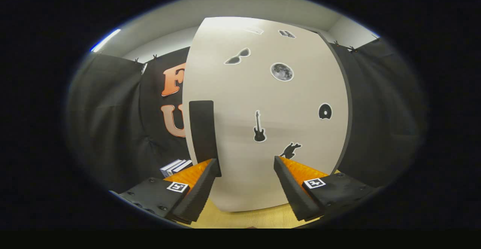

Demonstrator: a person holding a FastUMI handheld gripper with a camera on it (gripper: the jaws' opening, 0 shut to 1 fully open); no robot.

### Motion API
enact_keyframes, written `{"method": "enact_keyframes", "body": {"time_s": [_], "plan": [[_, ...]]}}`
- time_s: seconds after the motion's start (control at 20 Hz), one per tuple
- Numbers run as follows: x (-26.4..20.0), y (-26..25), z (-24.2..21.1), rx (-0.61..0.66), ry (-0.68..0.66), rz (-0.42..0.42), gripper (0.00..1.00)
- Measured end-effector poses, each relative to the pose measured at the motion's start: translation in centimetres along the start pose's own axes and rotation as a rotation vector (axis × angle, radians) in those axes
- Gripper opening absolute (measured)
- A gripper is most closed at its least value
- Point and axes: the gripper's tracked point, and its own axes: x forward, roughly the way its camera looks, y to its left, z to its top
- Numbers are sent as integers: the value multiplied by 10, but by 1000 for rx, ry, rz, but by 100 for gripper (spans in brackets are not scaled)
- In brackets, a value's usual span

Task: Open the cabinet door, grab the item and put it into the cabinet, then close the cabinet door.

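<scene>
Gripper [246, 166] fingers standing apart, gripping nothing — facing closed cabinet door [270, 128], black handle [203, 132] just above left finger. Books [176, 167] sitting beyond, left of cabinet — probably the item. Risk: fingers sliding off handle edge, door staying closed.

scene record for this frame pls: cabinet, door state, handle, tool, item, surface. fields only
cabinet: beige cabinet just ahead of the tool, door face carries stickers
door: looks shut
handle: black vertical handle at the door's left edge, just beyond the left finger
tool: tool open, fingers apart, holding nothing
stickers: guitar sticker, moon sticker, sunglasses sticker
item: books left of the cabinet, beyond the left finger
surface: wooden tabletop under the cabinet
</scene>
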Motion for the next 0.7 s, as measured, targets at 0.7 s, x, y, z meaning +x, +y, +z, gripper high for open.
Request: {"method": "enact_keyframes", "body": {"time_s": [0.7], "plan": [[52,12,3,21,35,13,92]]}}
